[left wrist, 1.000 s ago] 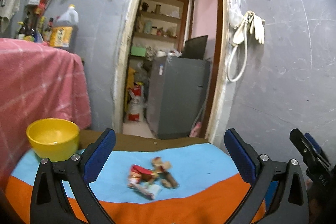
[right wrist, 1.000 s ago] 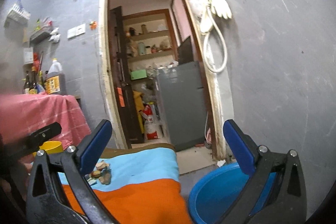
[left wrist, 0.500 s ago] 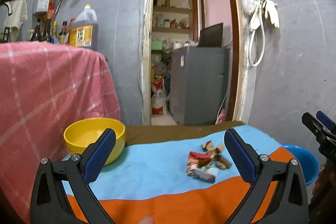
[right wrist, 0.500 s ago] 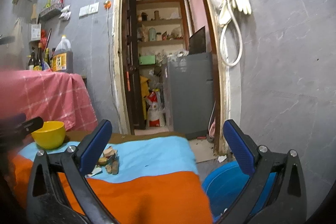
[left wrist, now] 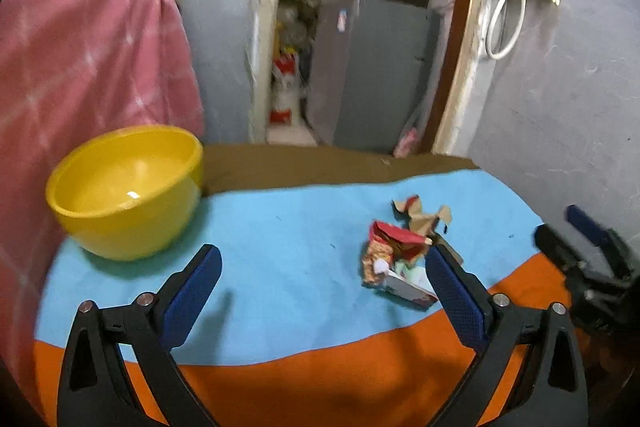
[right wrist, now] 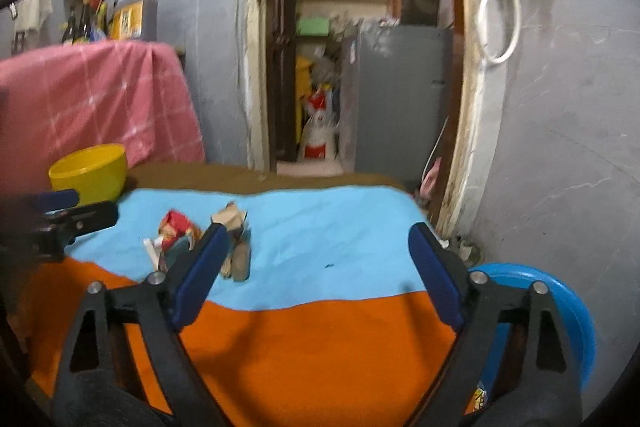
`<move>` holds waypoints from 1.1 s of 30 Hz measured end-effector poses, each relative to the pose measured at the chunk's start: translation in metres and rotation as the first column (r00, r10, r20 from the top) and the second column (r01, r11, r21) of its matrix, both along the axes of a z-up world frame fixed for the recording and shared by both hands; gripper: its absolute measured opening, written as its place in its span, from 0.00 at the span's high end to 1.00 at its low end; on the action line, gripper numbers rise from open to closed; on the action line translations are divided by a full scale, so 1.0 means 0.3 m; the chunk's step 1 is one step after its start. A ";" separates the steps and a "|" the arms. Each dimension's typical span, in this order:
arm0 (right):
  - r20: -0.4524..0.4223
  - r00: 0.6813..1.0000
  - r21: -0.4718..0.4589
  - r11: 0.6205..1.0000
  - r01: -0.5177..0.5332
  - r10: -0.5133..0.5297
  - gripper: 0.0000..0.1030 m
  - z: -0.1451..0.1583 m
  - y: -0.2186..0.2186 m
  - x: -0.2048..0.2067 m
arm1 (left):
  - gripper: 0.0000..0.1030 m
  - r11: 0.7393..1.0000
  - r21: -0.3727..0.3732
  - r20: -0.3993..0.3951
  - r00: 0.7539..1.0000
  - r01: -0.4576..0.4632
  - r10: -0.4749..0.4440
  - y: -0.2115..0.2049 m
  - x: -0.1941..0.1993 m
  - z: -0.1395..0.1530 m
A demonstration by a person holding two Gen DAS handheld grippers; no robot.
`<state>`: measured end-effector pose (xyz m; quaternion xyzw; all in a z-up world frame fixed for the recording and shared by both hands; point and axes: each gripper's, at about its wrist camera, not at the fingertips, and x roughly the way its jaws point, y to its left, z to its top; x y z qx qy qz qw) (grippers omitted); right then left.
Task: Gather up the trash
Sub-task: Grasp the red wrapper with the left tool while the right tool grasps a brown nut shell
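Inspecting both wrist views, we find the trash pile (left wrist: 404,259) of crumpled wrappers lying on the blue part of the worktop (left wrist: 280,259), just ahead of our left claw (left wrist: 320,295) and close beside its right finger. We hold that claw spread wide, grasping nothing. Our right claw (right wrist: 320,259) is likewise released and empty, the trash beside its left finger. A yellow bowl (left wrist: 124,187) stands far left; a blue basin (right wrist: 560,311) sits below the worktop edge.

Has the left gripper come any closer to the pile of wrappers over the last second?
Yes. The left gripper has dropped toward the table; the wrappers and yellow bowl now look larger and closer.
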<state>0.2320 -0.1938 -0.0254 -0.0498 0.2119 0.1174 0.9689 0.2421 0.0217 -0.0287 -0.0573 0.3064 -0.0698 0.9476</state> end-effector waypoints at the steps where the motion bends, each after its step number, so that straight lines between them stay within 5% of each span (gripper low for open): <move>1: -0.016 1.000 -0.008 1.000 -0.007 0.007 0.00 -0.007 0.008 0.008 | 0.08 1.000 -0.021 -0.023 1.000 0.009 -0.010 0.005 0.016 -0.008; 7: -0.125 0.991 0.000 0.998 -0.056 0.055 0.00 -0.037 0.041 0.063 | 0.35 0.991 -0.132 -0.135 0.990 0.031 -0.049 0.027 0.100 -0.042; 13: -0.247 0.966 0.017 0.997 -0.071 0.073 0.00 -0.067 0.060 0.131 | 0.56 0.984 -0.152 -0.190 0.974 0.092 -0.120 0.009 0.156 -0.049; 17: -0.300 0.949 0.005 0.995 -0.100 0.097 0.11 -0.080 0.096 0.164 | 0.74 0.979 -0.179 -0.204 0.969 0.102 -0.138 0.015 0.170 -0.056; 26: -0.391 0.906 -0.032 0.981 -0.190 0.163 0.22 -0.113 0.158 0.195 | 0.91 0.971 -0.211 -0.199 0.968 0.112 -0.154 0.025 0.171 -0.050; 33: -0.426 0.882 0.019 0.977 -0.213 0.200 0.34 -0.125 0.141 0.206 | 0.96 0.971 -0.219 -0.191 0.972 0.093 -0.136 0.016 0.178 -0.052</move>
